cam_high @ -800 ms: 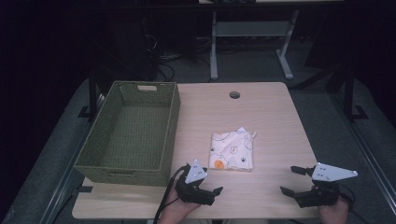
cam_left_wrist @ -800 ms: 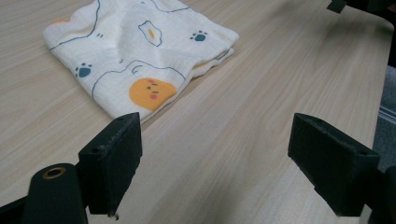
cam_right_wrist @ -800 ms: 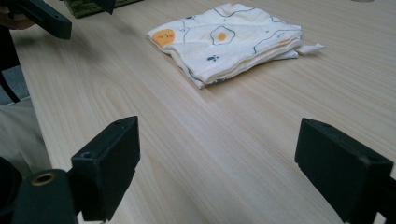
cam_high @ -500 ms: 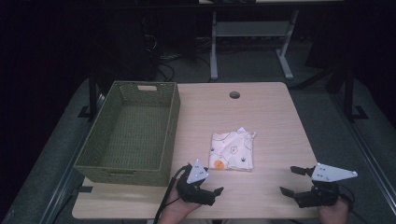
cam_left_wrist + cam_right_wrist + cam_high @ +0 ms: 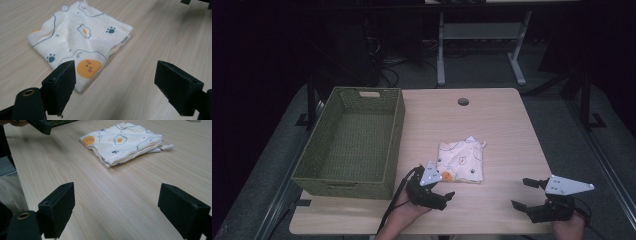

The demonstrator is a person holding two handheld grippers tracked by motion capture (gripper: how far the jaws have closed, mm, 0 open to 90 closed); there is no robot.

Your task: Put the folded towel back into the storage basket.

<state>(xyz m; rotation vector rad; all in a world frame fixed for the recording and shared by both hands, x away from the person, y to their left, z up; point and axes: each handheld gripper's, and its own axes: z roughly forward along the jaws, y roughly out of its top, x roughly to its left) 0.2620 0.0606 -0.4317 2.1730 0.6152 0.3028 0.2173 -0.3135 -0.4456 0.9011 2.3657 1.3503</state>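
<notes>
the left claw point(image 5: 447, 196) is edging in slightly toward the folded cream cloth printed with eggs and paw marks point(image 5: 461, 161), which is lying unmoved at the lower centre of the high view on the pale wooden bench point(image 5: 492, 125). its jaws are gaping wide, holding nothing. the right claw point(image 5: 524, 194), lower right, is equally wide and empty; a grab looks imminent.

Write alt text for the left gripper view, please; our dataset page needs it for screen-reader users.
A folded cream cloth printed with fried eggs, paw prints and an orange face lies on a light wooden table, just ahead of the left tool. Its two black jaws stand wide apart with nothing between them.
</notes>
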